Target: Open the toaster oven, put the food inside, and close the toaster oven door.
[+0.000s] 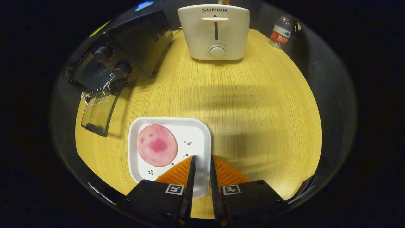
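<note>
Plate rim between nearly closed fingers

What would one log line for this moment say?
oven door: open | meat slice: on tray | tool: nearly closed over tray rim, grip unclear

Single view, riding on the gripper, looking forward along its two fingers and tilting steeply down onto the wooden table. Fingers are sitting close together with a narrow gap, straddling the near right rim of the white plate, so the camera is hanging close above that plate. Toaster oven, door lying open, is sitting well ahead to the left; white toaster straight ahead at the far edge; water bottle beyond to the right. Fisheye is bending the table's edges.
</note>
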Motion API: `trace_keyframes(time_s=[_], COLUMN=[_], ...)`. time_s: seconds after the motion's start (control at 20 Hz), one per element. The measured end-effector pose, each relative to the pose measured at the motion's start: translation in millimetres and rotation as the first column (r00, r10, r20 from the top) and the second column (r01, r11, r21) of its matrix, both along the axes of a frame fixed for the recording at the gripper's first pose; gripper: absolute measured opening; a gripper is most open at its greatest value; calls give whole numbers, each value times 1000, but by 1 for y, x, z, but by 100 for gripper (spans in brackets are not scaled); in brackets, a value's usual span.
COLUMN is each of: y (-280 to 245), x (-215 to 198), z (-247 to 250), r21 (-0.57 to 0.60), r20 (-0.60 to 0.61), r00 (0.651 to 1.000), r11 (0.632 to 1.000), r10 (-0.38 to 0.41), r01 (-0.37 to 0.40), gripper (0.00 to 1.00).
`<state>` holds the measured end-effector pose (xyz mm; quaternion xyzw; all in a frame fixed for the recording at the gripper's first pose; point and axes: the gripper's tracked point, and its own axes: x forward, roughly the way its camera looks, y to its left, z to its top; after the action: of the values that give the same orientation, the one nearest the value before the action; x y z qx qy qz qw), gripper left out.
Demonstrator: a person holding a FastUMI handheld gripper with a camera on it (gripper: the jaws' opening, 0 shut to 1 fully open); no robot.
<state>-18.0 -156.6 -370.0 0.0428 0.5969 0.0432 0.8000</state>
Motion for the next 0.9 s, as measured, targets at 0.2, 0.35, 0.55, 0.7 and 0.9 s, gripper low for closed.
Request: trace_keyframes(time_s=[0.2,0.35,0.55,0.7,0.9], y=[-3,-4,3,3,-1], x=[0,-1,-7,-10,-10], z=[-5,-4,-1,4,18], r21=[79,146,294,387,479], r20=[-32,-34,-93,-130,-101], r00=[998,994,973,941,906], r11=[995,984,928,858,778], r10=[-59,-102,-211,-312,-411], r01=[61,106,230,338,406], gripper=[4,4,2,2,2])
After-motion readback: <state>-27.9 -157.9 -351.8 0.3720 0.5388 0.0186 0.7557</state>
